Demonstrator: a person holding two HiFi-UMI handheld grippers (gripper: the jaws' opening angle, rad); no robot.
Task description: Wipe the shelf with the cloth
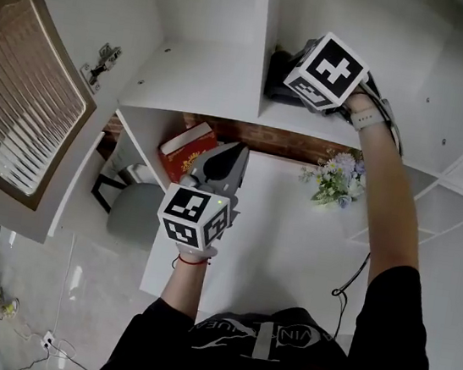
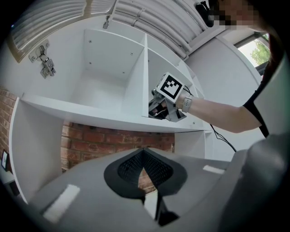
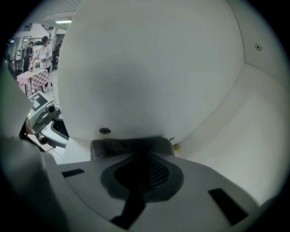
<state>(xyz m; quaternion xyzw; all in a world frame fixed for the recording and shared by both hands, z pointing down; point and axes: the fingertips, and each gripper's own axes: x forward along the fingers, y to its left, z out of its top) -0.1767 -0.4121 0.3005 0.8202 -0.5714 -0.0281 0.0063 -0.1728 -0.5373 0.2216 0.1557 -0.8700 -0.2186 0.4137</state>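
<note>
- The left gripper (image 1: 235, 150) is held level over the bench, below the shelf. Its fingers are pressed together at the tips with nothing between them, and they point at the brick wall (image 2: 104, 140).
- The right gripper (image 3: 144, 156) reaches into the shelf's right-hand compartment and tilts downward. Its fingers are closed tight on the edge of the grey cloth (image 3: 108, 147).
- The cloth lies on the shelf board, close beside the upright divider (image 1: 260, 21) and against a white wall of the compartment.
- The shelf (image 1: 203, 82) is white. Its left-hand compartment holds nothing.
- At far left a slatted cupboard door (image 1: 21, 99) stands open, with its hinge (image 1: 104, 59) showing on the cabinet side.
- On the white bench (image 1: 276, 229) a red box (image 1: 187, 150) lies at the back left under the shelf, and a small bunch of flowers (image 1: 335, 176) stands further right.
- A grey chair (image 1: 132, 213) stands left of the bench.
</note>
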